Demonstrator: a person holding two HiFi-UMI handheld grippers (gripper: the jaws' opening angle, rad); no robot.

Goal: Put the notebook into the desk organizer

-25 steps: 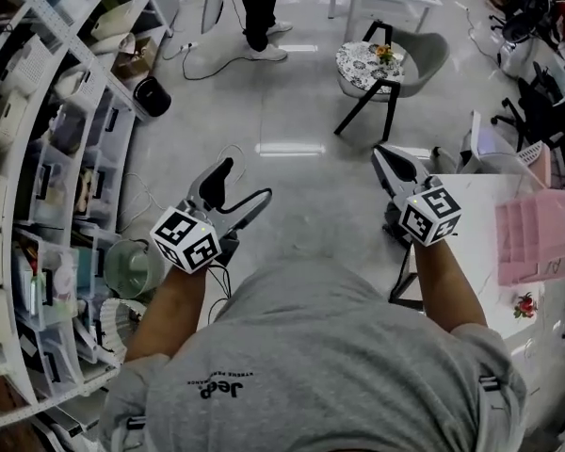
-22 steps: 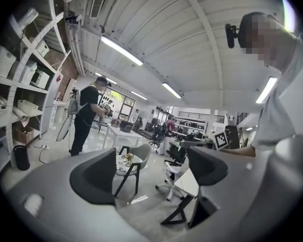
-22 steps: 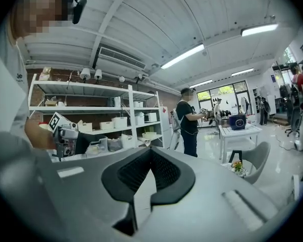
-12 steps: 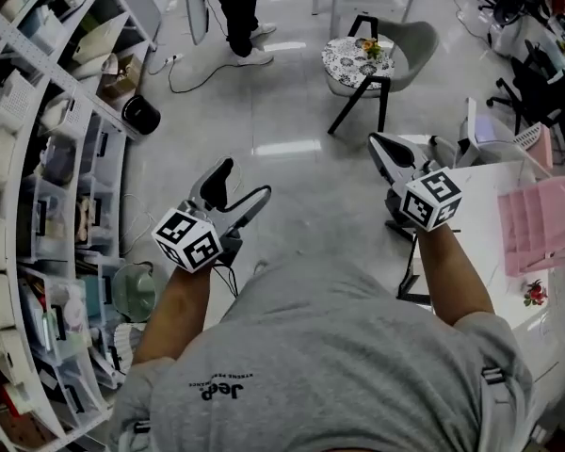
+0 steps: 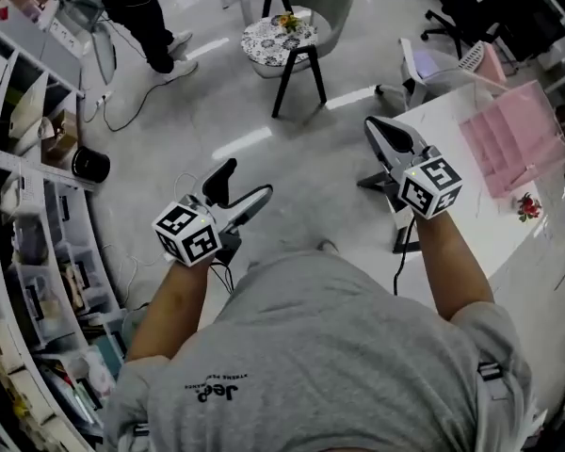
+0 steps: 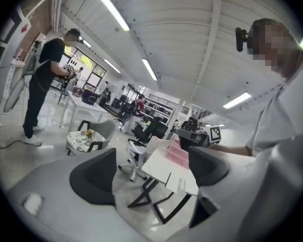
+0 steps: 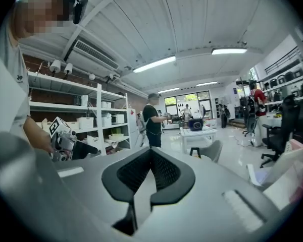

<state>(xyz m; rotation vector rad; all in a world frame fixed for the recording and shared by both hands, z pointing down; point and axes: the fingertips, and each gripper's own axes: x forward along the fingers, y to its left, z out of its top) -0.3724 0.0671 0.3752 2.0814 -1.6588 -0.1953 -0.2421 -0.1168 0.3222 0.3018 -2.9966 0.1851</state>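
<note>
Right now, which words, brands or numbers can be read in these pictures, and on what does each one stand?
"Jeep": dark print on the grey shirt, a likely reading; the right gripper view shows only "Je".
Small line of print beside it: too small to read.
Marker cubes: square patterns only, no letters.
Pink desk organizer: no text that can be read.

The left hand-held gripper (image 6: 150,170) has its jaws wide apart with nothing between them. Past them, a white surface (image 6: 161,168) carries a pink desk organizer (image 6: 178,155), with the right hand-held gripper (image 6: 194,135) beyond it. A person (image 6: 43,84) stands far left.
</note>
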